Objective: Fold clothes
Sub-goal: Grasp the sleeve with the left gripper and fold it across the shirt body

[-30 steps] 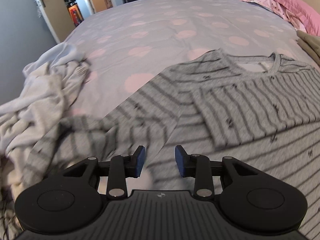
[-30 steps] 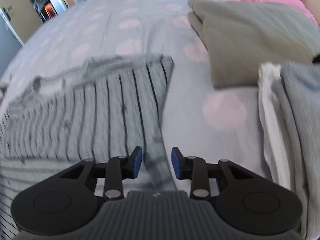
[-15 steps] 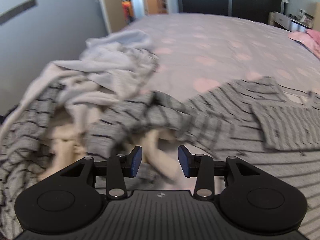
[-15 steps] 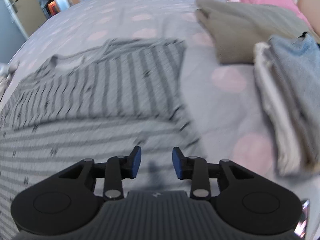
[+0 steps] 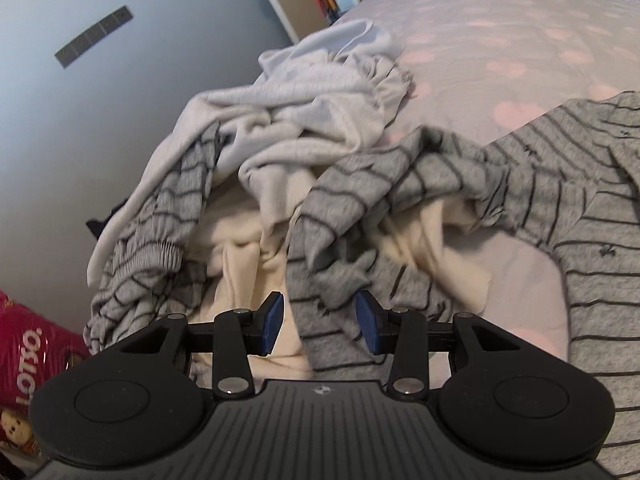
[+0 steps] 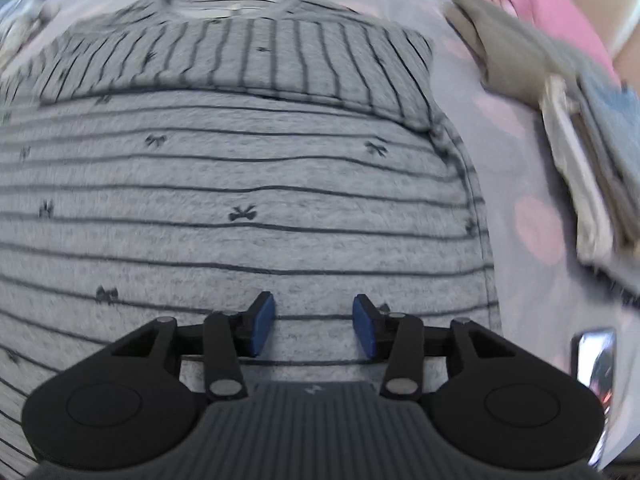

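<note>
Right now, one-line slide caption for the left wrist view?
Open left tool poised over the striped grey sleeve lying across a heap of unfolded white and cream laundry on the bed.

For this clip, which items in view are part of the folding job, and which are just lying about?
Part of the job:
- striped grey top, one sleeve folded over its chest
- its loose striped sleeve
- left tool, open
- right tool, open

Lying about:
- crumpled white and cream clothes
- stacked folded clothes
- pink pillow
- red package

Black gripper point(image 5: 319, 318) bodies, blue pads, silver screws
</note>
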Motion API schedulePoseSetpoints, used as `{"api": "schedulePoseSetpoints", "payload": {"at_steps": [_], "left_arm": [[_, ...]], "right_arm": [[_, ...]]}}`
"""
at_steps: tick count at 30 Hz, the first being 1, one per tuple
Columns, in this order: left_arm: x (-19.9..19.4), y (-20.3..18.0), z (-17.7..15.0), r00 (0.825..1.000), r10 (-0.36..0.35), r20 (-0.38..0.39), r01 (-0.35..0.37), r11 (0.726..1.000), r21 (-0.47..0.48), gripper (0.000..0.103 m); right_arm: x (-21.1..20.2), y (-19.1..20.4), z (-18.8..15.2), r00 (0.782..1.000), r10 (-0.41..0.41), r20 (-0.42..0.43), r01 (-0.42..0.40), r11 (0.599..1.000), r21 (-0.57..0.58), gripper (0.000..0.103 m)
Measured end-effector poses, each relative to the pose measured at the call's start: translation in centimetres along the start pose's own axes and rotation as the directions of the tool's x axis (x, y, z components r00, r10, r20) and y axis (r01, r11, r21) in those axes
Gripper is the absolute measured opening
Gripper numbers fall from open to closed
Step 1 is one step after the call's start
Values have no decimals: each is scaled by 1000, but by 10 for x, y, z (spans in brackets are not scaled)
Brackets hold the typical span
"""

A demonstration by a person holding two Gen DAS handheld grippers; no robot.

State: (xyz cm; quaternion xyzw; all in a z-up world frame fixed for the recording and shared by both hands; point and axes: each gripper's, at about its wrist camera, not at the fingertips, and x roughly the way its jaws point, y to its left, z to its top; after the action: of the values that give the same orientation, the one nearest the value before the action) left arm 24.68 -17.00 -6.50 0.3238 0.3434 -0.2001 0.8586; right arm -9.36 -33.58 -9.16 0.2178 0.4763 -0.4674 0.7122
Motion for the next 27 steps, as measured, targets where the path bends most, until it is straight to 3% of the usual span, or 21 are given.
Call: {"api": "schedulePoseSetpoints", "payload": {"at_steps": [5,7,8,11,14,16,19,23,26,27], "left_arm": [[22,11,-3,996,36,-84,-38,999,-27,37],[29,17,-4,993,19,-120,-27,998,-64,7],[29,21,-3,993,-1,-119,-10,996,-90,0],[15,24,0,998,-15,-56,8,992,-125,0],[-18,17,8,998,-44,55,49,994,-93,0],[-40,10,14,987,-130,96,138,987,-77,0],[-67,-6,19,969,-200,146,205,979,-19,0],[-78,-18,22,952,-264,157,266,964,3,0],[-68,-11,20,957,-249,149,254,967,-10,2],[-65,-9,19,959,-244,147,249,968,-15,7]], "right_arm": [[5,-4,6,1000,14,-18,-13,1000,28,48],[7,-3,8,1000,16,-22,-15,999,32,48],[7,-2,8,1000,16,-22,-15,999,30,48],[7,0,8,1000,9,-21,-8,1000,25,48],[7,1,8,1000,6,-22,-5,1000,24,48],[7,3,8,1000,2,-23,-2,1000,22,48],[6,4,9,1000,-3,-22,3,1000,15,48],[5,2,9,1000,3,-21,-3,1000,20,48],[5,0,7,1000,13,-21,-12,1000,27,49],[4,0,7,1000,15,-21,-14,999,29,49]]}}
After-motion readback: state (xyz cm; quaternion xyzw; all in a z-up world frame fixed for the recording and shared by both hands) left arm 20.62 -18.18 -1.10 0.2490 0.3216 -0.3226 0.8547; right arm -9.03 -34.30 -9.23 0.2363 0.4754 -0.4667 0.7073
